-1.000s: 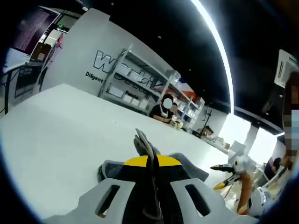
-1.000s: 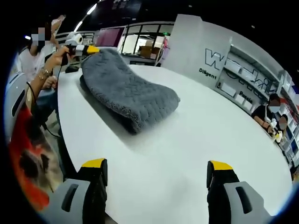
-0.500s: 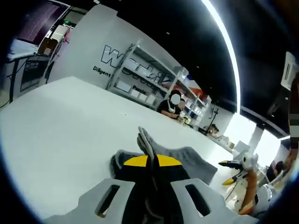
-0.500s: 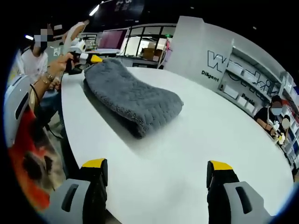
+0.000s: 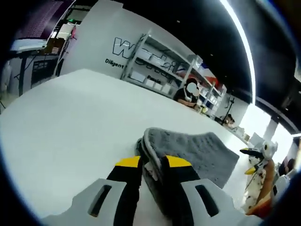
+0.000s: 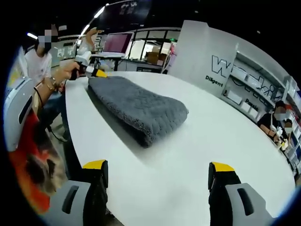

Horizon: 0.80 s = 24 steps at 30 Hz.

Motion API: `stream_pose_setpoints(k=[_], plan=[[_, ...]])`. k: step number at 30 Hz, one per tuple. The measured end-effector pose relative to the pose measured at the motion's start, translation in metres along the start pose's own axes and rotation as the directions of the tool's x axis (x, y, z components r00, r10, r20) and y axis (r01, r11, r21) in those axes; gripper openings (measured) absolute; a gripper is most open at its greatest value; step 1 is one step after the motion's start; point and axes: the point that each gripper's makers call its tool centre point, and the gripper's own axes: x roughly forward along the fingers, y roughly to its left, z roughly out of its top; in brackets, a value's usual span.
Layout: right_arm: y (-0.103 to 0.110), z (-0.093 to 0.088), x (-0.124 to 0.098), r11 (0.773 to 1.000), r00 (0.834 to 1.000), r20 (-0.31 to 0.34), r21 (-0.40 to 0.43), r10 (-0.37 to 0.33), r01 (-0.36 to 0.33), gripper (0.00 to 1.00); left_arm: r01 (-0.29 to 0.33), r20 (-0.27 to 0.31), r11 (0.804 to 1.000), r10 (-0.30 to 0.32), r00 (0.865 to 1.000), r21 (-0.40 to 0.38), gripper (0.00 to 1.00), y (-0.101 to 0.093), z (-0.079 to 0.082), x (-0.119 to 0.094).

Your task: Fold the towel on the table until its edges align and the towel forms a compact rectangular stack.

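A grey quilted towel [image 6: 141, 106] lies folded double on the white table [image 6: 225, 141], its fold bulging toward the right gripper view. My left gripper [image 5: 153, 165] sits at the towel's [image 5: 197, 150] near edge. Its jaws stand slightly apart, with the thick edge of the cloth still between them. From the other side, the left gripper [image 6: 94, 71] shows at the towel's far end, held low over the table. My right gripper [image 6: 162, 170] is wide open above bare table, well short of the towel, with nothing between its fingers. It also appears as the right gripper [image 5: 254, 157] beyond the towel.
The table edge [image 6: 70, 136] runs down the left of the right gripper view, with a person [image 6: 37, 70] standing beside it. Shelving [image 5: 155, 66] and a seated person [image 5: 188, 94] are behind the far side of the table.
The left jaws, pinched tight on a raised towel edge before, have parted. That end of the towel has come down and lies flat on the table. The right gripper stays open.
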Motion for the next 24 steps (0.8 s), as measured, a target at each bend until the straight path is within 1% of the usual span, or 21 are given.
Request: stream_pose_setpoints(k=[3,4,5,7,8,9,11,16,20,22,24], plan=[[0.0,0.001,0.0,1.0,1.0,-0.002,-0.002,-0.002,0.002,0.89,-0.002,0.003,1.0,0.002,1.0,-0.005,0.27,0.002,0.0,-0.001],[0.0,0.001,-0.001,1.0,1.0,-0.003,-0.002,-0.002,0.002,0.89,-0.007,0.009,1.0,0.007,1.0,-0.008,0.32,0.004,0.0,-0.002],[0.0,0.001,0.0,1.0,1.0,-0.004,-0.004,-0.001,0.001,0.89,-0.018,0.021,1.0,0.018,1.0,0.0,0.39,0.006,0.002,-0.003],[0.001,0.002,0.0,1.0,1.0,-0.006,-0.007,0.0,0.0,0.89,-0.019,0.022,1.0,0.019,1.0,0.024,0.51,0.005,0.001,-0.005],[0.001,0.002,0.0,1.0,1.0,-0.007,-0.008,0.001,-0.001,0.89,-0.008,0.017,0.999,0.007,1.0,0.034,0.59,0.003,0.0,-0.006],[0.002,0.002,0.001,1.0,1.0,-0.009,-0.009,0.003,-0.003,0.89,0.011,0.005,0.999,-0.011,1.0,0.04,0.65,-0.001,-0.002,-0.007],[0.002,0.002,0.002,1.0,1.0,-0.013,-0.013,0.005,-0.005,0.89,0.029,-0.013,0.998,-0.028,1.0,0.049,0.74,-0.006,-0.007,-0.008],[0.004,0.003,0.006,1.0,1.0,-0.02,-0.021,0.01,-0.011,0.89,0.071,-0.026,0.994,-0.069,0.997,0.085,0.83,-0.017,-0.01,-0.018],[0.007,0.005,0.007,1.0,1.0,-0.02,-0.026,0.017,-0.017,0.89,0.137,-0.004,0.986,-0.137,0.99,0.096,0.9,-0.03,-0.007,-0.03],[0.007,0.005,0.008,0.999,1.0,-0.022,-0.027,0.018,-0.018,0.89,0.146,0.002,0.984,-0.146,0.989,0.099,0.92,-0.031,-0.006,-0.036],[0.008,0.006,0.008,0.999,1.0,-0.023,-0.029,0.018,-0.019,0.89,0.148,-0.002,0.981,-0.149,0.989,0.125,0.93,-0.033,-0.008,-0.042]])
